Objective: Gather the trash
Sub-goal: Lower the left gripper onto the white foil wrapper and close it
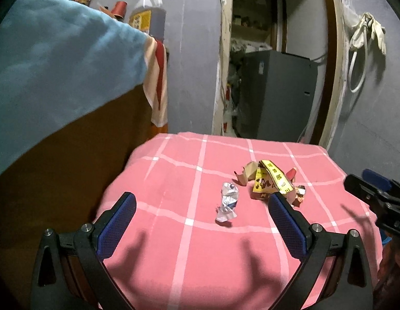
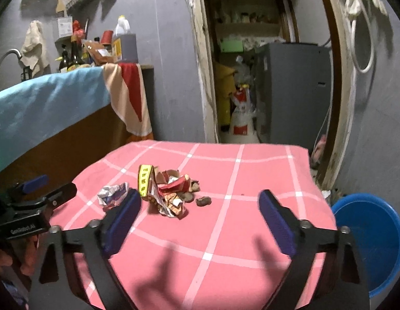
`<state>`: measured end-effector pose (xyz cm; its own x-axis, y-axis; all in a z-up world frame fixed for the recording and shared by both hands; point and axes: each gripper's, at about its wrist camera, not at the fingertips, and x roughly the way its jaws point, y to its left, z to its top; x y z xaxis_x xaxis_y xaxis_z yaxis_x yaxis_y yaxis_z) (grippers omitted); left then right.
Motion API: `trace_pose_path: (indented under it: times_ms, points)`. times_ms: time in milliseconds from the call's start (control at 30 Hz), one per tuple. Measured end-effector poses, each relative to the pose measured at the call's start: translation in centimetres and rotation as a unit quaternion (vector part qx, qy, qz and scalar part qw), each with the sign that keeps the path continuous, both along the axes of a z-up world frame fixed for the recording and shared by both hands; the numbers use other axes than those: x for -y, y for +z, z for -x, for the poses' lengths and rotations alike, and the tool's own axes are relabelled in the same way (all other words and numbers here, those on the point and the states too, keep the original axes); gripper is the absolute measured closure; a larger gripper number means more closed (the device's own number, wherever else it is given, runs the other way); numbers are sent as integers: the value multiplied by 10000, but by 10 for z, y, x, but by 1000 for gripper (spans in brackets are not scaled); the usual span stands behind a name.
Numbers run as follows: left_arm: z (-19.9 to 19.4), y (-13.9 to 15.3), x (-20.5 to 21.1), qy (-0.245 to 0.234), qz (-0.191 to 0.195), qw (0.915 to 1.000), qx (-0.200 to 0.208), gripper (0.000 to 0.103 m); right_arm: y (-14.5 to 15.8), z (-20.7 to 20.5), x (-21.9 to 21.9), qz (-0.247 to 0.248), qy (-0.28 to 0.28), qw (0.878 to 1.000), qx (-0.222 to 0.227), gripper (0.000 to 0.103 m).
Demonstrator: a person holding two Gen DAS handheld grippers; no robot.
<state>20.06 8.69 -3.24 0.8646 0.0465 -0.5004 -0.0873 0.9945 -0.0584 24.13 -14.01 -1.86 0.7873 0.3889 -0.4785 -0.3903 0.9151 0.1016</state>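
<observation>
Both claws hang wide open and empty above the near edge of the worktop, which is covered by a pink cloth with a white grid (image 1: 174, 180). The left claw (image 1: 202, 208) has its blue-padded fingers spread, and the crumpled silver-white foil wrapper (image 1: 227, 202) lies just beyond its tips, a little toward one o'clock. The right claw (image 2: 200, 204) is equally spread, with the loose heap of torn yellow, red and brown packaging scraps (image 2: 169, 191) ahead at about eleven o'clock and a small brown crumb (image 2: 203, 201) just beside the heap. By my reading this is the approach before a first pick: nothing is gripped, and all the trash sits on the cloth near the middle. The next move calls for lowering one claw over a single piece, most easily the foil wrapper, and closing gently, since thin paper on soft cloth may slide or the cloth may bunch between the fingers. Only the right wrist view shows the round blue plastic basin (image 2: 375, 242) on the floor at four o'clock, probably where the trash goes, and the small brown crumb. The left wrist view shows the wrapper lying clearly apart from the heap.
</observation>
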Motion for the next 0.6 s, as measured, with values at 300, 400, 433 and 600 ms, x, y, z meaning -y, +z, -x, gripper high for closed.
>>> trace_pose_path:
  times_ms: [300, 400, 433, 600]
  points:
    - [-23, -10, 4, -245, 69, 9987, -431, 35, -13, -21, -21, 265, 325, 9982, -440, 44]
    - [-32, -14, 6, -303, 70, 9973, -670, 47, -18, -30, -29, 365, 369, 9965, -650, 52]
    - [-34, -16, 6, -316, 75, 9968, -728, 50, -21, -35, -32, 409, 389, 9955, -759, 54]
    - [-44, -23, 4, -343, 216, 9940, -1015, 66, -33, -48, -42, 492, 461, 9918, -1082, 58]
